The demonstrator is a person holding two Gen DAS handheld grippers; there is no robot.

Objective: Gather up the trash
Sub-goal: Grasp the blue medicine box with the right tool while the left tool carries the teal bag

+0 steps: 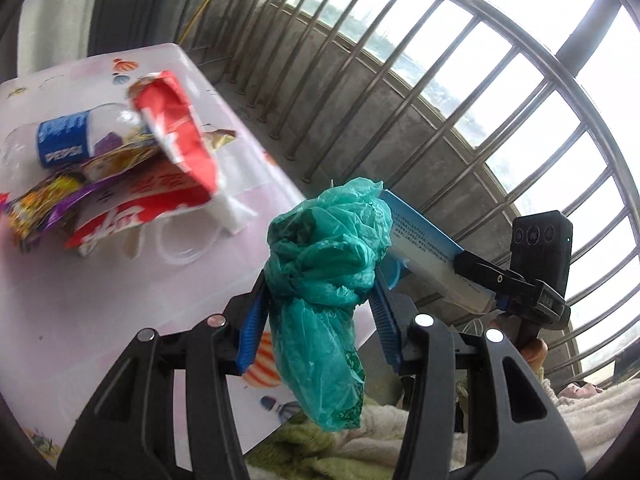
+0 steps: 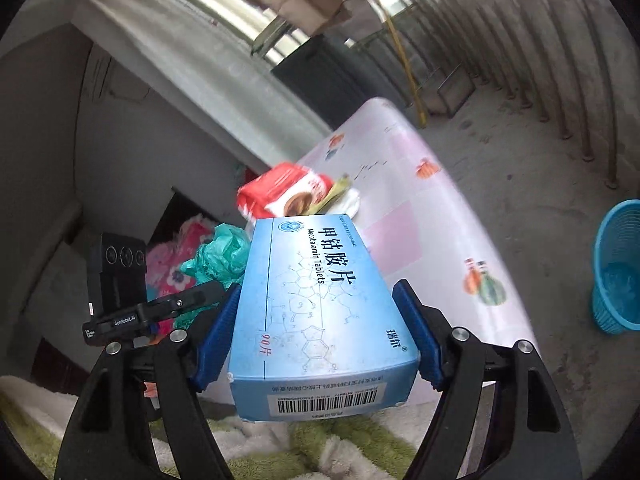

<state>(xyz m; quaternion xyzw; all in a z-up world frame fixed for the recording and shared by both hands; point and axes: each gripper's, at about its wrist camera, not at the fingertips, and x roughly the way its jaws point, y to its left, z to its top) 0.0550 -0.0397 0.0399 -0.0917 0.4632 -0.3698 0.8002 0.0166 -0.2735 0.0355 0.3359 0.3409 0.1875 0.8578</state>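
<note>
My left gripper [image 1: 320, 286] is shut on a crumpled green plastic bag [image 1: 320, 248], which hangs down between the blue pads above the table's near edge. My right gripper [image 2: 316, 292] is shut on a blue medicine box [image 2: 316, 344], its pads pressing on the two long sides. The box [image 1: 424, 236] reaches in from the right and touches the bag in the left wrist view. On the pink table [image 1: 100, 300] lies a pile of trash: a Pepsi bottle [image 1: 64, 140], a red wrapper [image 1: 176, 128] and shiny snack wrappers [image 1: 48, 200]. The green bag [image 2: 224, 256] shows left of the box.
A blue mesh wastebasket [image 2: 618, 264] stands on the concrete floor right of the table [image 2: 420, 200]. A metal railing [image 1: 440, 80] runs along the far side. A green and white fleece blanket [image 2: 320, 452] lies below the grippers. A yellow pole [image 2: 404, 60] leans by the railing.
</note>
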